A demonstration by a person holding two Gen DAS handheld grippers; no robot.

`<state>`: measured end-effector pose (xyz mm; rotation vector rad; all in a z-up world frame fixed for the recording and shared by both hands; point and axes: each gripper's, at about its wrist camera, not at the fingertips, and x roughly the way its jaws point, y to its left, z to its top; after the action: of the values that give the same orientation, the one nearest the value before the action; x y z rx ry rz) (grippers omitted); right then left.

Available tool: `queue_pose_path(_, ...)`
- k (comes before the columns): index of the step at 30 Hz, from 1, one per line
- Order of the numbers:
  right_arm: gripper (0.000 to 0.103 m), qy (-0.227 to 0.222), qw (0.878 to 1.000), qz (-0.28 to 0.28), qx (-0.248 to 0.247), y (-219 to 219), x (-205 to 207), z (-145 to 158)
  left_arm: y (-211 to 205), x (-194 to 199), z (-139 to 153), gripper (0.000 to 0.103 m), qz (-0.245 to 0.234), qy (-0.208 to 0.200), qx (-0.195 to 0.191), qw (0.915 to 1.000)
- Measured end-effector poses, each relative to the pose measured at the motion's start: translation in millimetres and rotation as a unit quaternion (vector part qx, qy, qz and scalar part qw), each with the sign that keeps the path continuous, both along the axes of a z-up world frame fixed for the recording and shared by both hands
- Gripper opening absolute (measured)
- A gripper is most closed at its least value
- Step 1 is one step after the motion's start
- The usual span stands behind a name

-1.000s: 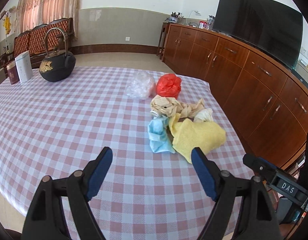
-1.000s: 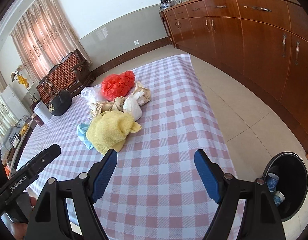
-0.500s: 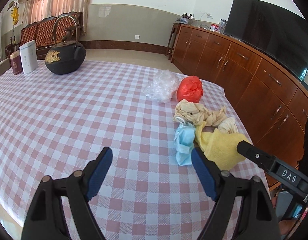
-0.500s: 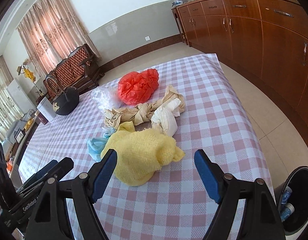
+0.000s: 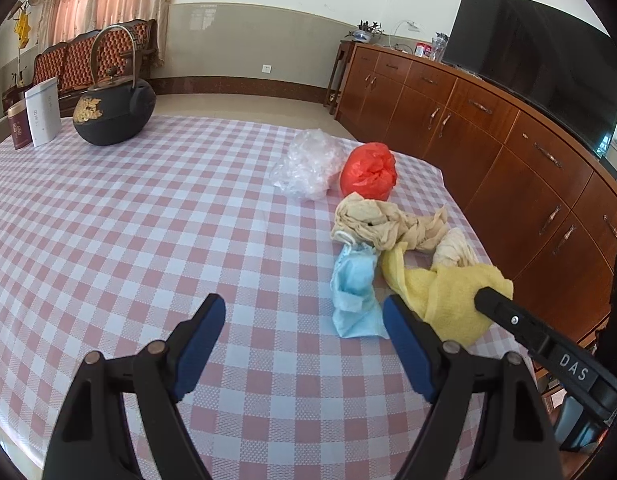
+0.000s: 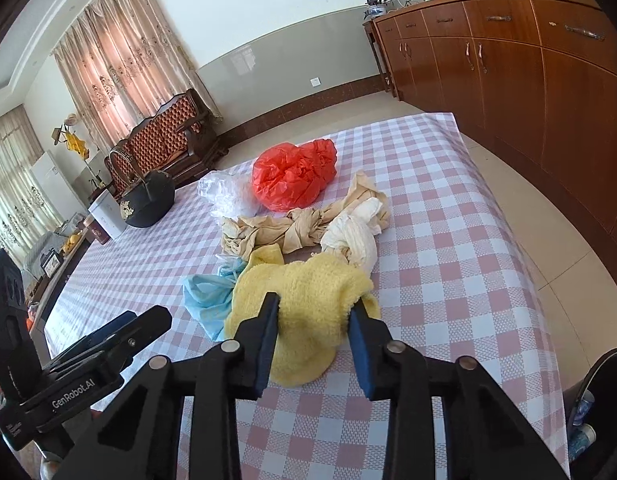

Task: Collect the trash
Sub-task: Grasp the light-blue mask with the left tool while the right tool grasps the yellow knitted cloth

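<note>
A heap of trash lies on the checked table: a yellow cloth (image 6: pixel 308 300), a blue mask (image 6: pixel 206 296), a tan twisted rag (image 6: pixel 284 228), a white rag (image 6: pixel 350 236), a red plastic bag (image 6: pixel 292 176) and a clear plastic bag (image 6: pixel 224 192). My right gripper (image 6: pixel 314 312) has its fingers on both sides of the yellow cloth's near edge, pressing into it. My left gripper (image 5: pixel 304 320) is open and empty above the table, left of the blue mask (image 5: pixel 354 292) and the yellow cloth (image 5: pixel 448 296).
A black iron kettle (image 5: pixel 112 112) and two boxes (image 5: pixel 38 118) stand at the table's far left. A wooden cabinet (image 5: pixel 508 152) with a TV runs along the right. A black bin (image 6: pixel 596 408) holding cups stands on the floor, right of the table.
My right gripper moved forward onto the yellow cloth and its fingers narrowed around it. My left gripper shifted left, so the trash heap sits further right in its view.
</note>
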<state>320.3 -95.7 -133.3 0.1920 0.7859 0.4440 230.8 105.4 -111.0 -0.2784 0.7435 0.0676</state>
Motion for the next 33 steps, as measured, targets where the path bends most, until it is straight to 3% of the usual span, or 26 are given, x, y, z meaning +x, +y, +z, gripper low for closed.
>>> queue_pose_path(9,0.035,0.009,0.999,-0.029,0.011,-44.3,-3.8,-0.6,-23.6,23.8,-8.0,0.082,-0.019,0.017,0.007,0.9996)
queue_pose_path(12,0.044,0.01,1.0,-0.027,0.011,-49.6,-4.4,-2.3,-27.5,31.1,-11.8,0.082,-0.019,0.024,0.006,0.9995)
queue_pose_path(14,0.062,0.011,1.0,-0.027,0.007,-50.3,-4.3,-3.9,-29.3,34.8,-13.6,0.082,-0.019,0.027,0.005,0.9994)
queue_pose_path(18,0.065,0.025,0.999,-0.025,0.016,-50.5,1.3,-9.9,-31.9,40.9,-16.7,0.082,-0.021,0.031,0.003,0.9993)
queue_pose_path(23,0.066,0.037,0.999,-0.015,0.027,-43.9,9.1,-14.2,-29.6,44.1,-20.5,0.065,-0.021,0.041,-0.007,0.9989)
queue_pose_path(25,0.065,0.045,0.999,-0.006,0.028,-39.0,11.6,-17.4,-28.5,44.0,-21.2,0.049,-0.019,0.04,-0.011,0.999)
queue_pose_path(27,0.056,0.042,0.999,-0.001,0.026,-35.3,10.2,-18.5,-28.8,43.6,-22.5,0.03,-0.025,0.041,-0.012,0.9988)
queue_pose_path(28,0.046,0.042,0.999,0.004,0.026,-33.4,9.5,-18.7,-29.8,42.9,-22.3,0.028,-0.028,0.04,-0.011,0.9988)
queue_pose_path(33,0.038,0.026,0.999,0.016,0.018,-26.3,0.2,-13.5,-32.0,33.7,-19.3,0.02,-0.034,0.025,-0.009,0.999)
